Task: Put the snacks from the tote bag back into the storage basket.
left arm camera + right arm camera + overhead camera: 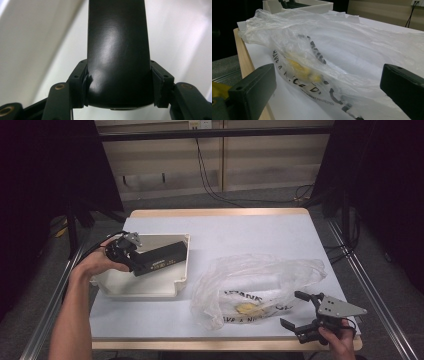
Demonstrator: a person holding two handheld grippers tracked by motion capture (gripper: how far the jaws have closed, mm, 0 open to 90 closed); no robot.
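- Left gripper (131, 254), at the left of the table, clamped on one end of a long black bar (160, 259); both pads pressed against the bar's sides (120, 62).
- Bar lying slanted inside a shallow white tray (181, 285), over its left half.
- Right gripper (296, 309), at the near right corner, jaws spread wide and holding nothing.
- Crumpled clear plastic bag (260, 280) with black lettering just beyond those jaws, right of the tray, on the white table (225, 227).

black bar (119, 50) cut off at top, bag print (250, 307) unreadable
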